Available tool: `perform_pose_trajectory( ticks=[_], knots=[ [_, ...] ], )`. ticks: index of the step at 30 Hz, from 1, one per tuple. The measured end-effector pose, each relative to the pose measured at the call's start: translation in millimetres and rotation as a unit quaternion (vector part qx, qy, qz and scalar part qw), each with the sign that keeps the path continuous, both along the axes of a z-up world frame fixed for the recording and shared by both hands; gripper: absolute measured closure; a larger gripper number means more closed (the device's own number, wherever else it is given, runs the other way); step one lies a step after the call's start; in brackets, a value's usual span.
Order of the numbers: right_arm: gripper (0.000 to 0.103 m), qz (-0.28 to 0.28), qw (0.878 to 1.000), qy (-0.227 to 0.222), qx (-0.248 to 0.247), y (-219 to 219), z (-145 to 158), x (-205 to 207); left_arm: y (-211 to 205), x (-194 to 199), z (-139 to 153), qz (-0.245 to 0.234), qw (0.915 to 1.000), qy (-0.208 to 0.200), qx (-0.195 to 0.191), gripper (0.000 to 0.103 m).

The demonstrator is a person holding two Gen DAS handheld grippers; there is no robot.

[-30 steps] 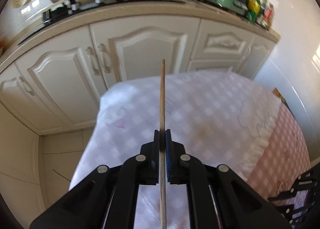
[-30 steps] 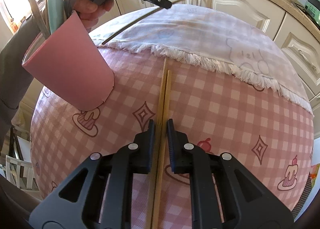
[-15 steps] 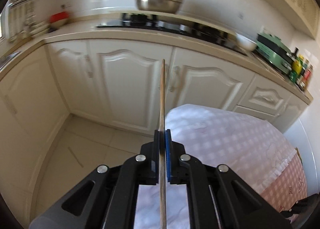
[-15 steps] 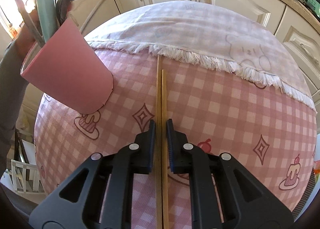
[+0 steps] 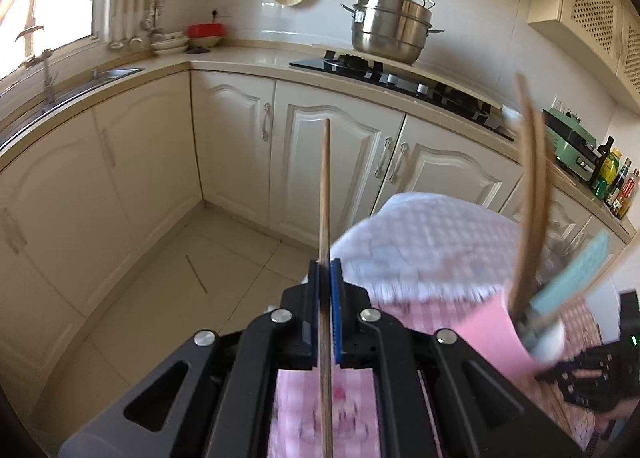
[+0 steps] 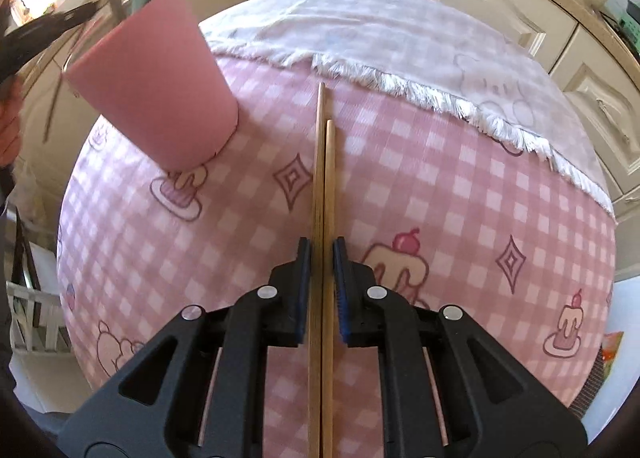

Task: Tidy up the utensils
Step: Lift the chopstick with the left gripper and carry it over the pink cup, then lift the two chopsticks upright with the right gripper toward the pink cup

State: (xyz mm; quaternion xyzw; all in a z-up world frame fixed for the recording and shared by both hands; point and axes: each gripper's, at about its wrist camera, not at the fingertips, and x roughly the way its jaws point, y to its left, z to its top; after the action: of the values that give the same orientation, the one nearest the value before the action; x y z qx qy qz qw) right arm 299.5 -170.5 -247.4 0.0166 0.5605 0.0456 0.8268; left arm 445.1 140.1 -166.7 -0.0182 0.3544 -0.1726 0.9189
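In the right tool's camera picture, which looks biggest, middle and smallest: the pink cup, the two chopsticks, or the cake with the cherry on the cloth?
As they look in that picture:
1. Pink cup, widest and bulkiest.
2. Two chopsticks, longest but very thin. They sit closest to the camera, so their rank against the cup is unsure.
3. Cherry cake drawing, smallest.

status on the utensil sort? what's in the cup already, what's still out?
Done: the pink cup already holds several utensils, a wooden one and a teal-handled one among them.
In hand: the left gripper is shut on one chopstick, off the table; the right gripper is shut on a pair of chopsticks over the pink checked cloth.
Left: all three into the cup. No other loose utensils in view.
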Motion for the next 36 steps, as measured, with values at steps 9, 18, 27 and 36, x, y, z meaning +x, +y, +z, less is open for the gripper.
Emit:
perform_pose_trajectory(
  ticks=[9, 18, 27, 36],
  knots=[
    [0.092, 0.004, 0.997, -0.048, 0.064, -26.1, -0.2, -23.6, -5.2, -89.4, 21.8, 0.012, 0.9985, -0.04, -0.036, 0.098],
    [0.092, -0.018, 0.981, -0.144, 0.128, -46.0, 35.1, -46.6, -42.2, -134.0, 50.4, 0.008, 0.9909, -0.094, -0.096, 0.098],
    [0.092, -0.032, 0.932, -0.294, 0.209, -63.1, 105.4, -64.3, -75.9, -148.7, 82.8, -0.013, 0.9801, -0.156, -0.121, 0.098],
    [0.092, 0.015, 0.862, -0.448, 0.237, -27.1, 204.0, -49.2, -85.5, -131.2, 109.7, -0.02, 0.9682, -0.204, -0.143, 0.098]
  ],
)
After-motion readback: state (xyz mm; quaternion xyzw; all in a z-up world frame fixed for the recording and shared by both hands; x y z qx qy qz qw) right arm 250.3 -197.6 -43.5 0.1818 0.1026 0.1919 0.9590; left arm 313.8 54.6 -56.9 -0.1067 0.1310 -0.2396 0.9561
